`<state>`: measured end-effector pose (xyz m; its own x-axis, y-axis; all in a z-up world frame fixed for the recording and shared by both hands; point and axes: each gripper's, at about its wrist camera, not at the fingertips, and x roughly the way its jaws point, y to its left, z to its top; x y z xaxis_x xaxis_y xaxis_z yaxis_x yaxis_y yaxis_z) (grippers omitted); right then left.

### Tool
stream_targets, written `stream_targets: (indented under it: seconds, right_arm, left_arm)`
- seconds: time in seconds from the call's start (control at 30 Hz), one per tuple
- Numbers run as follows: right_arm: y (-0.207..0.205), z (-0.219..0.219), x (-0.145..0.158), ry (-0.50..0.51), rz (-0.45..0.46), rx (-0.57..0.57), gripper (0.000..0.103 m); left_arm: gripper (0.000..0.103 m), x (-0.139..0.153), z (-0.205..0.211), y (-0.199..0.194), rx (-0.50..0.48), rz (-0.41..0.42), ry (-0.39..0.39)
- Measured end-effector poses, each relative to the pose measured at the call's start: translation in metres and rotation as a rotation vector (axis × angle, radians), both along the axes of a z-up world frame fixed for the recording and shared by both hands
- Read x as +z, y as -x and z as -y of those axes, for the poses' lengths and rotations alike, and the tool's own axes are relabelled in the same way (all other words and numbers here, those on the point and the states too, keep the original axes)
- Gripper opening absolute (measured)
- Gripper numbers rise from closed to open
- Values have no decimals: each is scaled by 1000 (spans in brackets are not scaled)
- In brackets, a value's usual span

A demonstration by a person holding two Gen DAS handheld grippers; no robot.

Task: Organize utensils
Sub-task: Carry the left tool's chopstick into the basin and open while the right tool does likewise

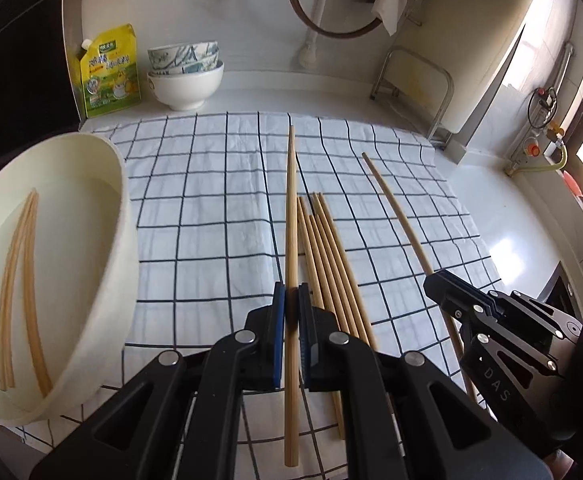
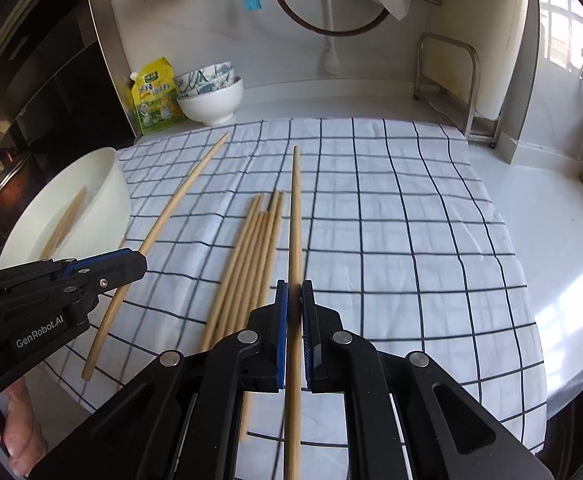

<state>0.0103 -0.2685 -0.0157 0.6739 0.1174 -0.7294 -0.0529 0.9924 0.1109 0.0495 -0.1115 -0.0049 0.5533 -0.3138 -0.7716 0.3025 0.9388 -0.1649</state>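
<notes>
Left wrist view, scanning from left to right. Sitting at the far left, half on the checked cloth [image 1: 211,200]: a cream basin [image 1: 125,216], tilting toward the camera and holding a few chopsticks [image 1: 19,280] lying along its floor, probably the ones already sorted. Standing behind it by the wall: a yellow pouch [image 1: 109,72] and stacked bowls [image 1: 185,76], contents hidden. Pinching at centre: the left gripper [image 1: 291,312], blue pads pressing together on a single chopstick [image 1: 291,208] near its thick end, the thin tip pointing away over the cloth. Probably gripping there to keep the long stick steady for a carry to the basin. Lying just right of it, flat on the cloth: a loose bundle of chopsticks [image 1: 327,256], waiting to be sorted. Reaching in at the far right: the right gripper [image 1: 437,280], likewise closing on a second chopstick [image 1: 395,208] slanting away.

Right wrist view, again left to right. Showing the basin [image 2: 107,184] at the left edge, with a stick or two blurring inside. Clamping the left-hand stick [image 2: 179,196] beside it: the left gripper [image 2: 141,262], a hand [image 2: 15,436] holding it from below. Resting mid-cloth [image 2: 411,200]: the bundle [image 2: 251,248]. Pinching directly ahead: the right gripper [image 2: 294,312], jaws pressing on its own chopstick [image 2: 296,216], which is running straight forward.

Likely next: carrying both sticks leftward into the basin.
</notes>
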Motion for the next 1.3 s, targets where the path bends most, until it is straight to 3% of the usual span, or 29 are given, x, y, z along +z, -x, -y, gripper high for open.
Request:
stream_targets:
  seconds: [0.37,0.57,0.7,0.93,1.3]
  right_arm:
    - [-39,-106,49,-82,95,206,7]
    - [-68,-187,47,-109,56,326,7]
    - [-82,-231,34,-97,10,384,7]
    - [-98,-268,6,-82,-79,404,7]
    - [-107,-273,-13,-55,-129,369,7]
  left_arm:
    - [7,53,-123,-2,209,117,-9]
    - [7,44,-189,-11,306,105,-37]
    - [7,28,-222,-20,346,64,-17]
    - [7,2,-249,-35,369,14,10]
    - [7,-23,-250,-44,373,-33,1]
